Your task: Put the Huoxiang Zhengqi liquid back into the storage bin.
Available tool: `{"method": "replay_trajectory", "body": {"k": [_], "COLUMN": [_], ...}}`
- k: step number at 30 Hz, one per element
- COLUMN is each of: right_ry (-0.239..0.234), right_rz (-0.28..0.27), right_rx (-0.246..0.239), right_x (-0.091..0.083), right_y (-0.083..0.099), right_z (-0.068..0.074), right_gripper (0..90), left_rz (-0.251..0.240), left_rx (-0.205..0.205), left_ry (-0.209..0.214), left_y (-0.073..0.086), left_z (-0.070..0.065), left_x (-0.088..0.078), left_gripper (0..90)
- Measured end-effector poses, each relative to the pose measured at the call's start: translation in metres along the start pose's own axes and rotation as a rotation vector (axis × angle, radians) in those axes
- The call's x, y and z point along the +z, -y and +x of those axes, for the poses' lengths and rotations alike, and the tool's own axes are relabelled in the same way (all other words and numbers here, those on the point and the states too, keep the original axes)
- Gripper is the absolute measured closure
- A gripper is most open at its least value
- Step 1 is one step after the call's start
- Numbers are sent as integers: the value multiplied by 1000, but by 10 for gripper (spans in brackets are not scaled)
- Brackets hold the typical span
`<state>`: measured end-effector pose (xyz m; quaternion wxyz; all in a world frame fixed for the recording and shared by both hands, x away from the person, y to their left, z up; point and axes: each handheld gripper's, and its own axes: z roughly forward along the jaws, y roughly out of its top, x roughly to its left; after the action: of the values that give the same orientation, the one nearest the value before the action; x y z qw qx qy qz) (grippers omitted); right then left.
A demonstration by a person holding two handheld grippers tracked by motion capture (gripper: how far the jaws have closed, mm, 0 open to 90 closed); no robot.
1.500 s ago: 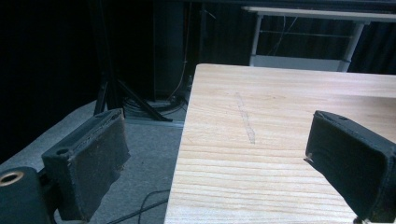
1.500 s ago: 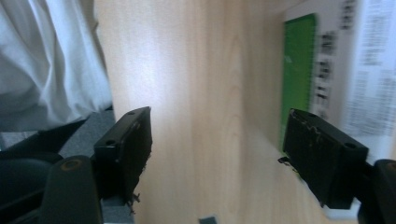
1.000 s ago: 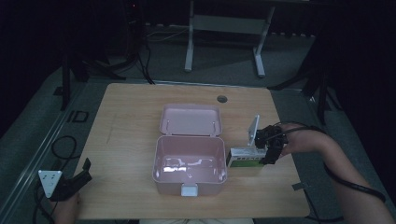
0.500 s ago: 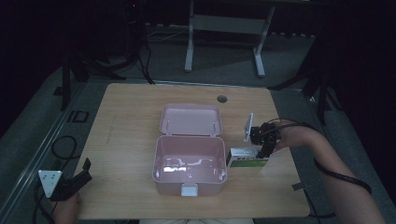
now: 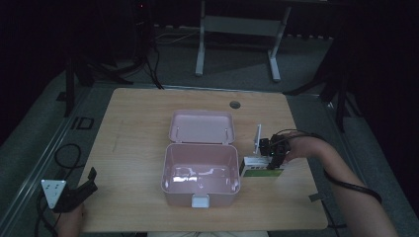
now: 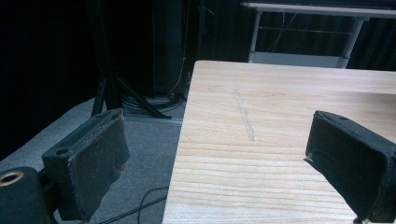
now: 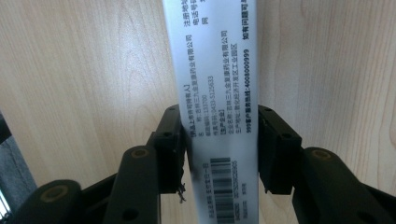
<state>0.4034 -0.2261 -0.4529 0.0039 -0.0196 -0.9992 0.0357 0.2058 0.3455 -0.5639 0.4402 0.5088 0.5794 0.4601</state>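
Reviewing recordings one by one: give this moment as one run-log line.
right gripper: jaws just closing, shut on box | left gripper: open, idle | pink case: lid open

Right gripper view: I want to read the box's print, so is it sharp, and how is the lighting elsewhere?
Right gripper view: the box is evenly lit, its print slightly soft. High view: dim, with glare inside the pink case. Left gripper view: bright table, dark surroundings.

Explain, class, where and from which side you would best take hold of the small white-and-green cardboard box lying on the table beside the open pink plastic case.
Grip the small white-and-green cardboard box across its narrow width, on the two long side faces, coming from above. It lies flat on the wooden table with those faces free, as the right tongs show, their jaws straddling it.
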Motion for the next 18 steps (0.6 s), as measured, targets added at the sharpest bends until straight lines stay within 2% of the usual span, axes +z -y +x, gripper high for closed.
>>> {"method": "replay_trajectory", "body": {"k": [9,18], "right_ry": [-4,-7], "right_rz": [-3,24], "right_rx": [-9,-13], "right_x": [1,-5], "right_y": [-1,0], "right_z": [0,2], "right_gripper": [615,620], "left_rz": [-1,1], "left_rx": [1,1], "left_ry": [-2,-2], "left_y": [0,0], "left_z": [0,0], "left_x": [0,0], "left_gripper": [59,59]}}
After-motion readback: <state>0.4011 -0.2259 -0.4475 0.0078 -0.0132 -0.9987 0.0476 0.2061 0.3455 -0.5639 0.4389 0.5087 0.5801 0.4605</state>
